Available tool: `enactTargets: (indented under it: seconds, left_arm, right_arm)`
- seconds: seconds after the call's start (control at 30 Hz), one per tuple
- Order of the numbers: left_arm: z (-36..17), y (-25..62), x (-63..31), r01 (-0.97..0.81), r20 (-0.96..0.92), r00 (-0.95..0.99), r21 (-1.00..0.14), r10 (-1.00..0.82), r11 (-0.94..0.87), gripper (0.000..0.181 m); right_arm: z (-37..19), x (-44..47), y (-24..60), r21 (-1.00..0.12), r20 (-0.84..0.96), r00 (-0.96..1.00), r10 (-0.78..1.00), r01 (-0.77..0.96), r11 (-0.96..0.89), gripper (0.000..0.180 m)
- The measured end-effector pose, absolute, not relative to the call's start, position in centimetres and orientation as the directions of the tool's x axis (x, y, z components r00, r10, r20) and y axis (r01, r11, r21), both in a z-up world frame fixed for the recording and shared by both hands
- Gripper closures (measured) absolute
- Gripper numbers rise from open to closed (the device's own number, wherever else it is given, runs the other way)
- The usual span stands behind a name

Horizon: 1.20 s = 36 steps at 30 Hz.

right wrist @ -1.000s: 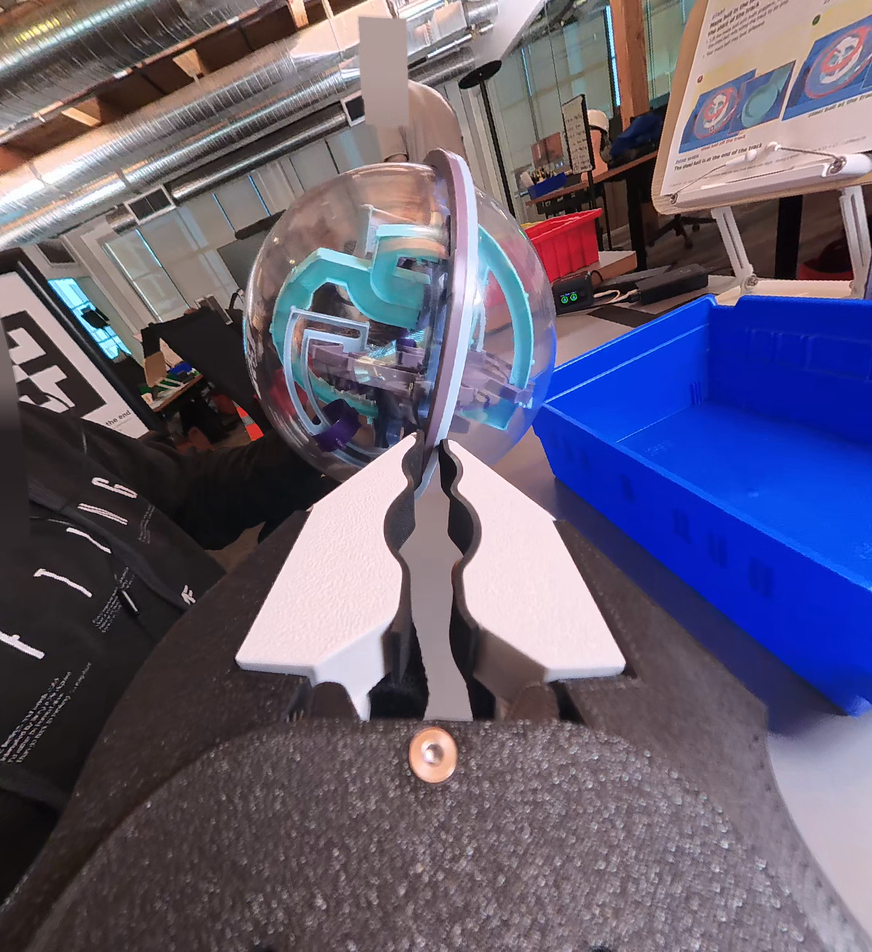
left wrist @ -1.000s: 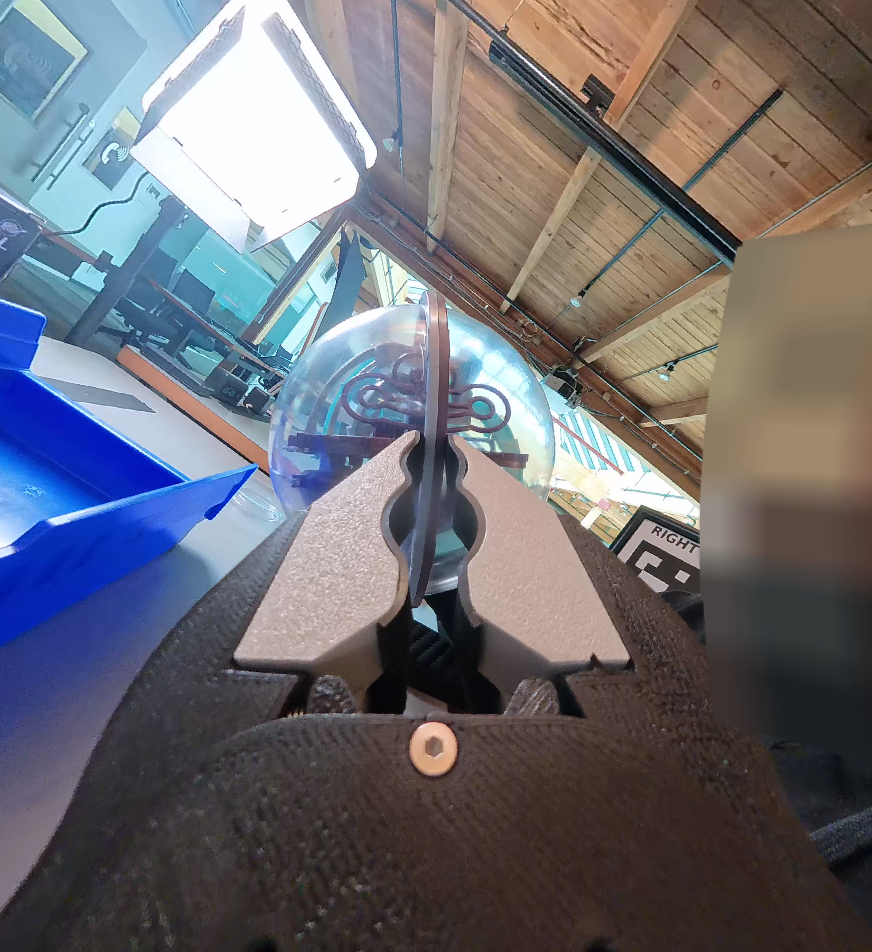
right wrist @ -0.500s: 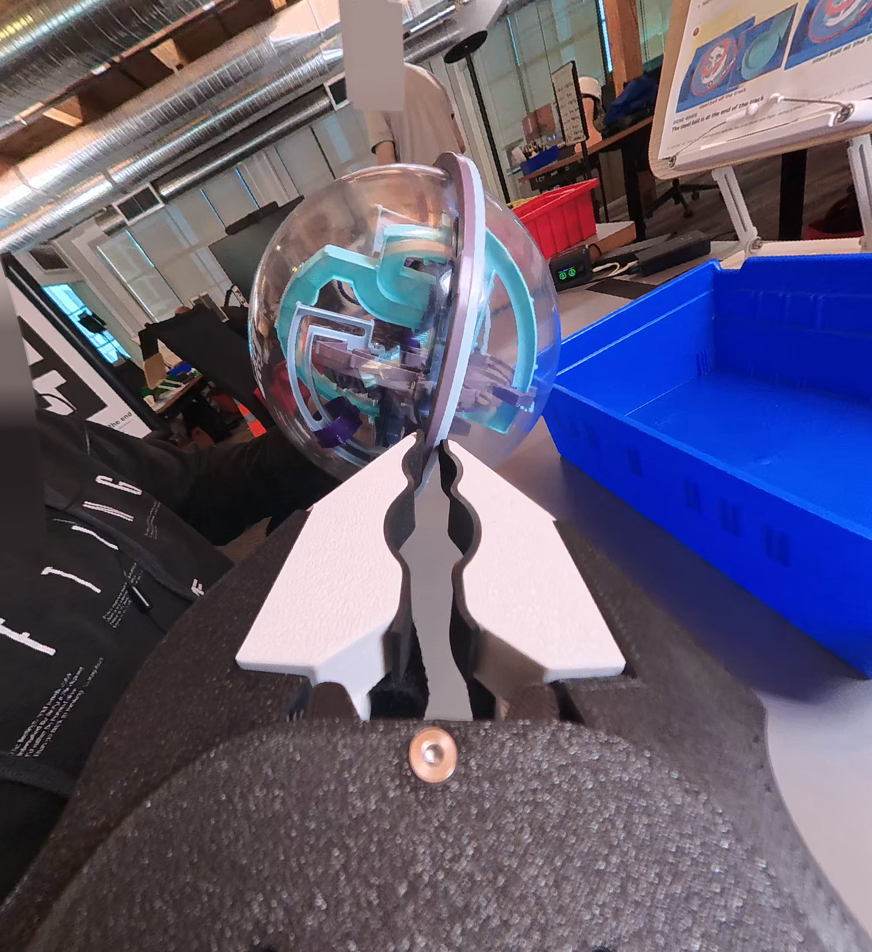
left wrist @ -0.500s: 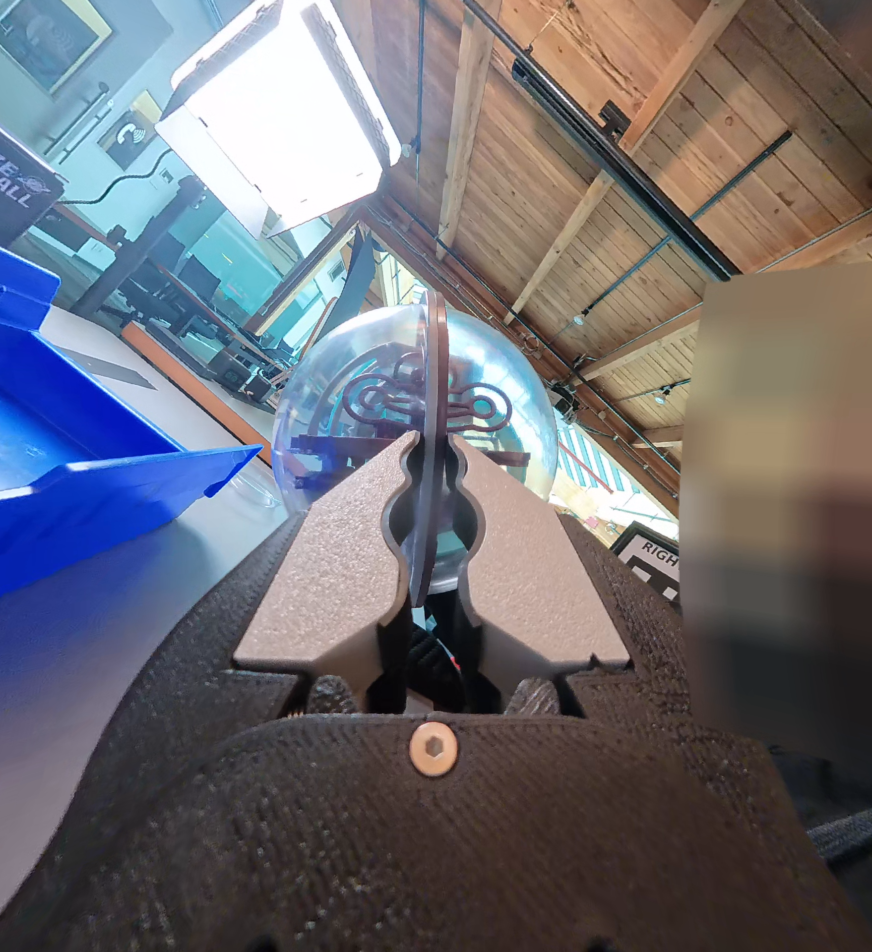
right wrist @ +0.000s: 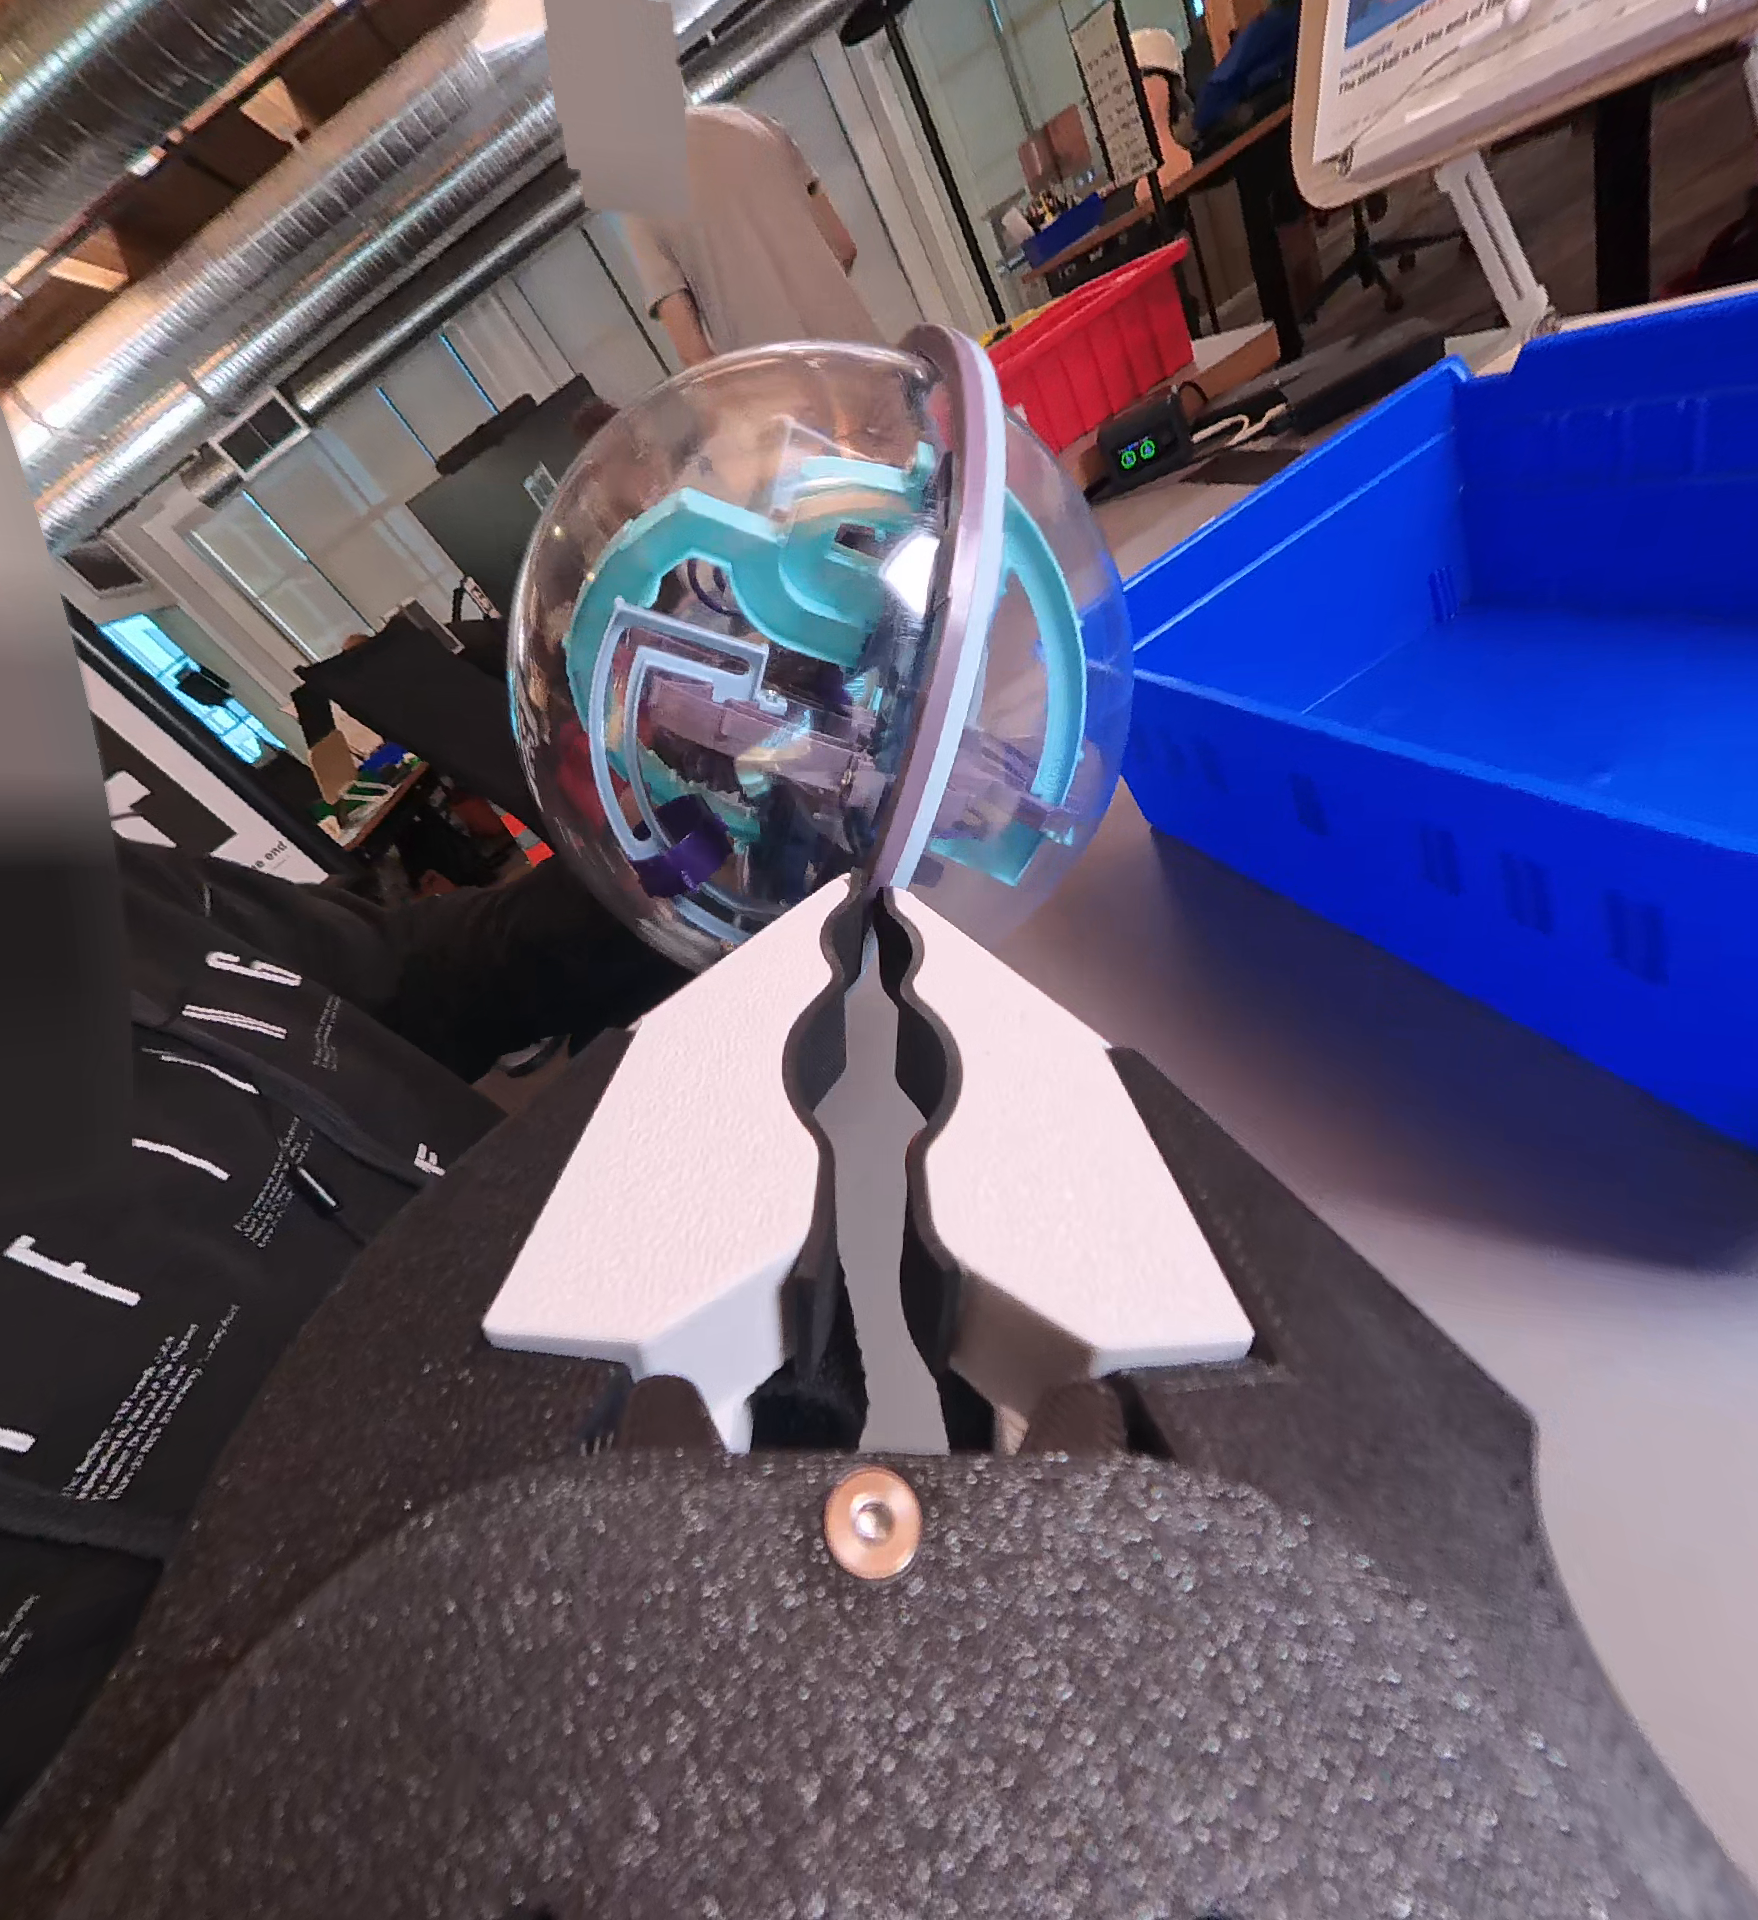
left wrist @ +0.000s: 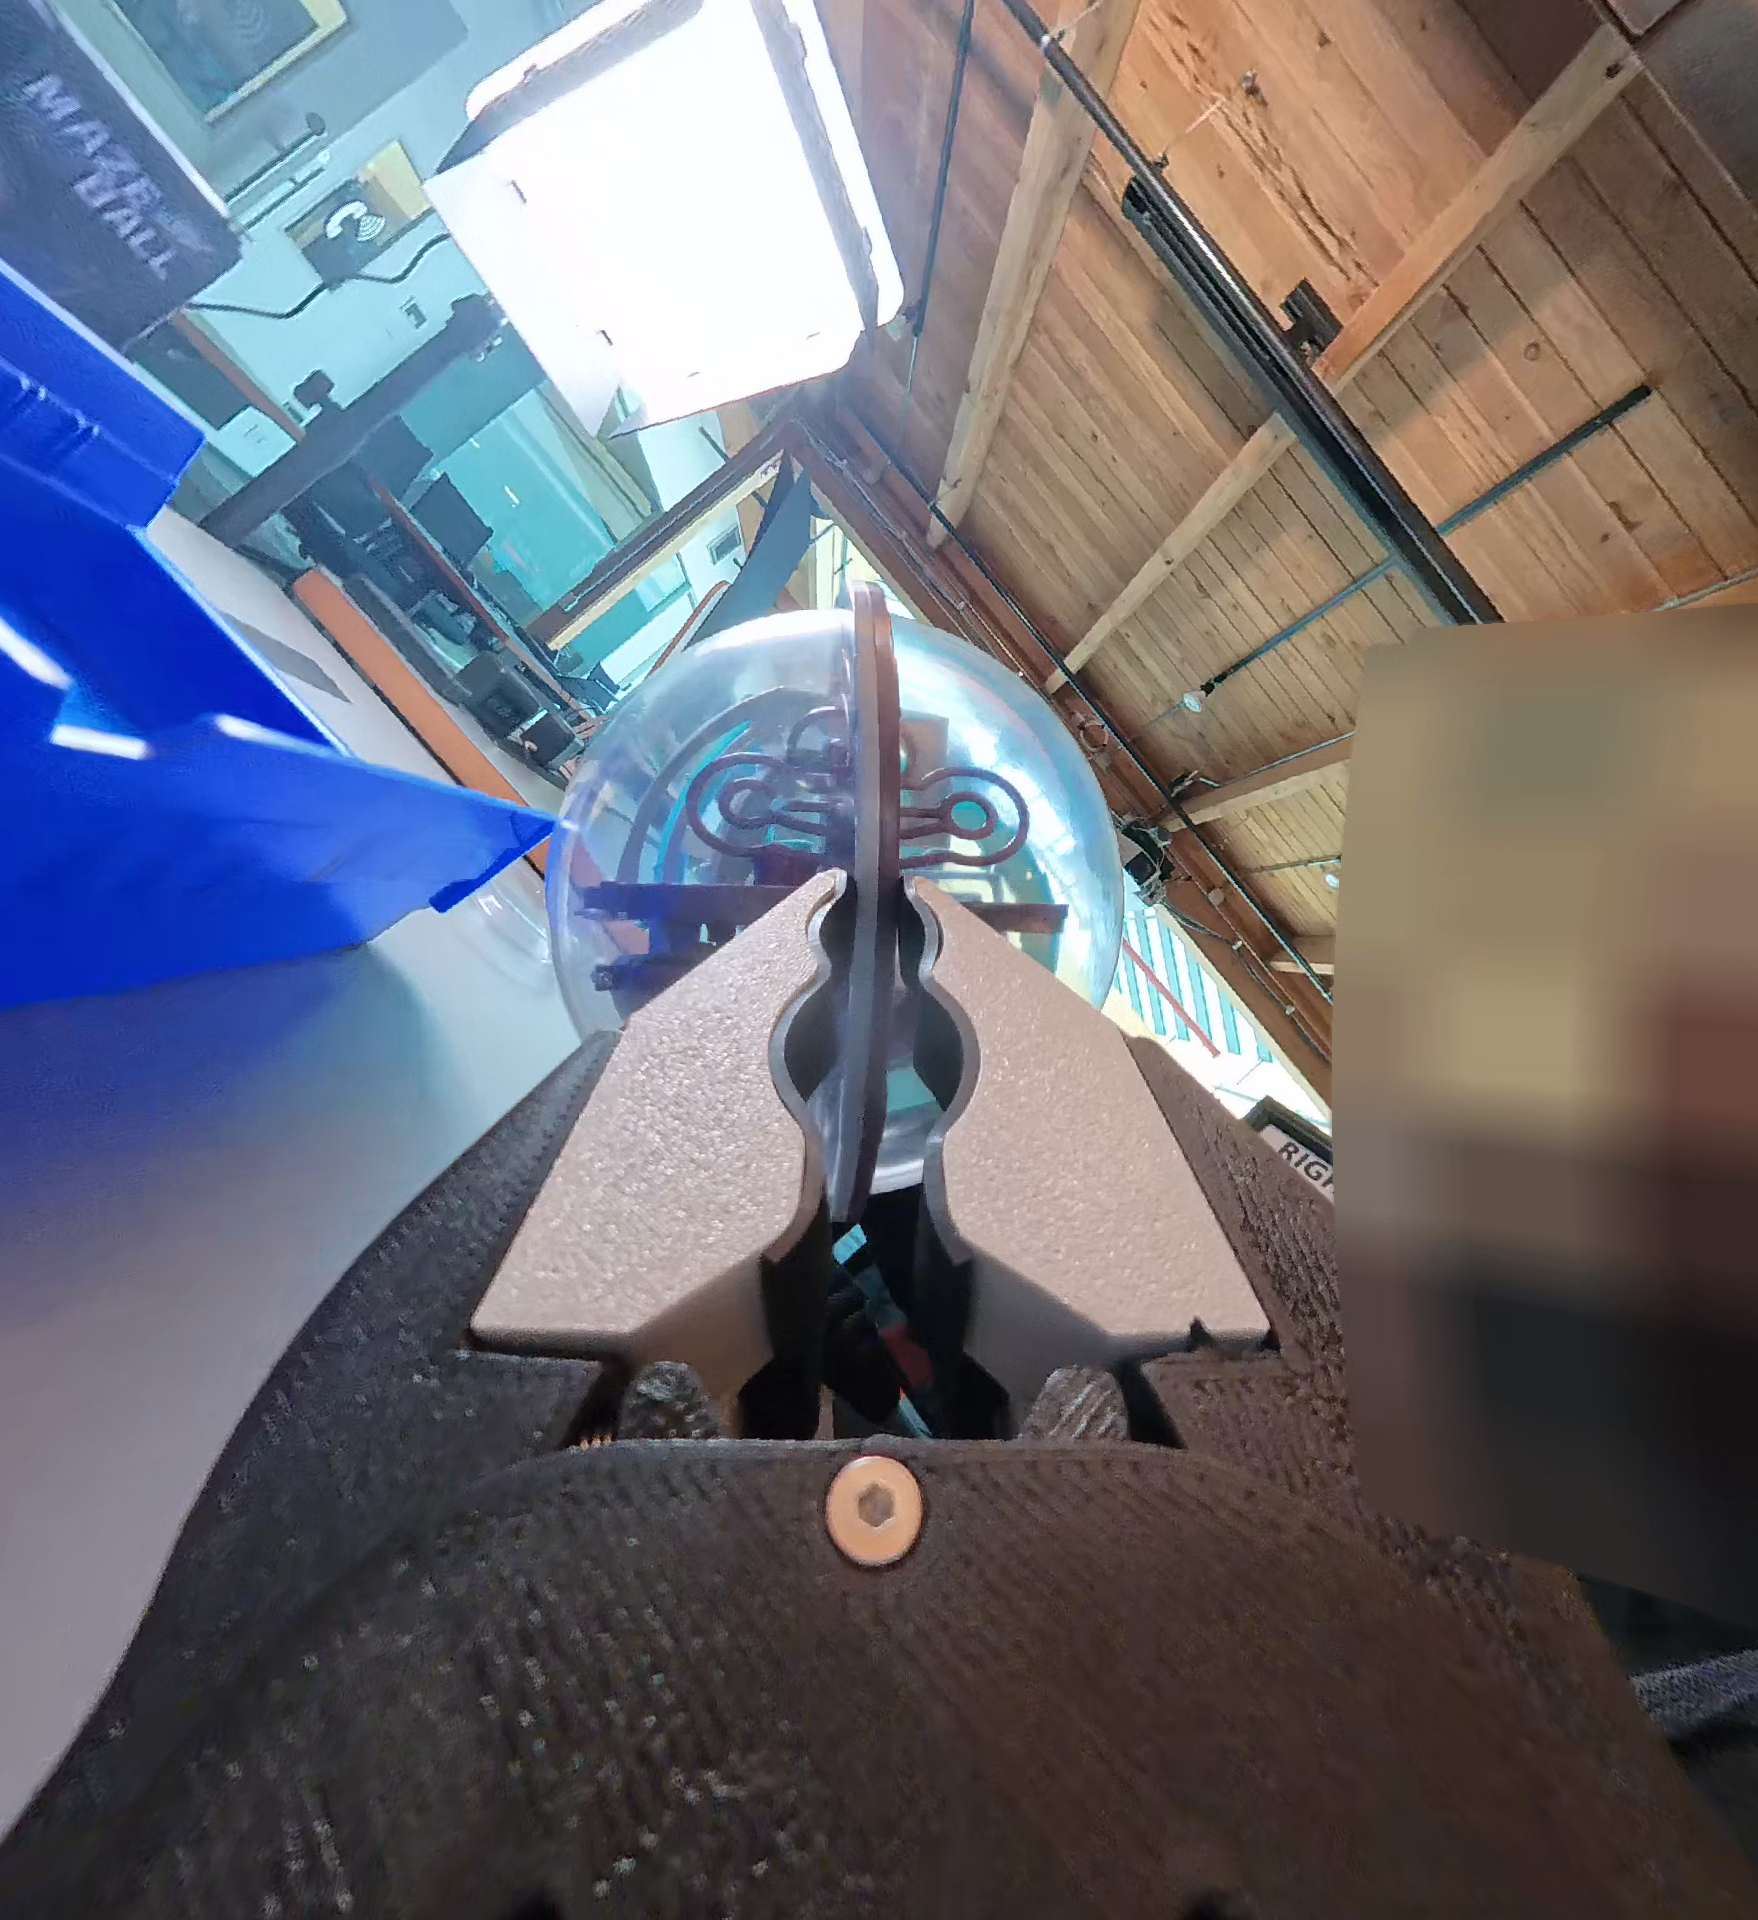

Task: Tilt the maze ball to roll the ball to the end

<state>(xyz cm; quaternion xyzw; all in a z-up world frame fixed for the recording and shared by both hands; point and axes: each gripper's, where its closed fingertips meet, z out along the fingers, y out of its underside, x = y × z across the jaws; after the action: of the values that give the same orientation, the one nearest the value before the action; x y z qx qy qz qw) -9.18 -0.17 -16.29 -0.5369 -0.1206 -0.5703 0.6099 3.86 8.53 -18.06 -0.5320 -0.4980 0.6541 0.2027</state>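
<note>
Clear plastic makes the maze ball (right wrist: 813,644), with teal and purple tracks inside. It sits right at the tips of both claws, lifted off the grey table (right wrist: 1540,1382). The right claw (right wrist: 870,894) points a little upward and pinches the thin rim (right wrist: 963,582) around the ball's middle between its white fingers (right wrist: 709,1122). The left claw (left wrist: 870,894) points steeply up toward the wooden ceiling (left wrist: 1270,436) and grips the same rim from the other side. A blue bin (right wrist: 1540,665) rests on the table, right of the right claw. The little ball inside cannot be made out.
</note>
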Motion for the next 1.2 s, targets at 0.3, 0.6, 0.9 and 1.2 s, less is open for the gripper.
enactTargets:
  seconds: [0.3, 0.6, 0.9, 1.2]
  left_arm:
    - [-19.6, -0.7, -8.5, 0.878, 0.851, 0.196, -0.373, -0.487, -0.299, 0.174]
    - [-22.2, -1.3, -7.9, 0.909, 0.921, 0.082, -0.225, -0.38, -0.351, 0.174]
    - [-24.1, -0.8, -7.4, 0.925, 0.977, -0.043, -0.039, -0.207, -0.379, 0.174]
    - [-25.5, -0.7, -6.8, 0.921, 0.99, -0.116, 0.078, -0.077, -0.382, 0.174]
  right_arm:
    - [-21.1, 4.8, 7.5, -0.782, -0.619, -0.322, 0.716, 0.334, -0.526, 0.18]
    - [-23.0, 6.0, 6.1, -0.685, -0.723, -0.283, 0.631, 0.415, -0.599, 0.18]
    - [-24.2, 7.2, 5.5, -0.543, -0.834, -0.208, 0.511, 0.478, -0.691, 0.18]
    - [-25.6, 7.8, 5.5, -0.452, -0.889, -0.18, 0.422, 0.503, -0.737, 0.18]
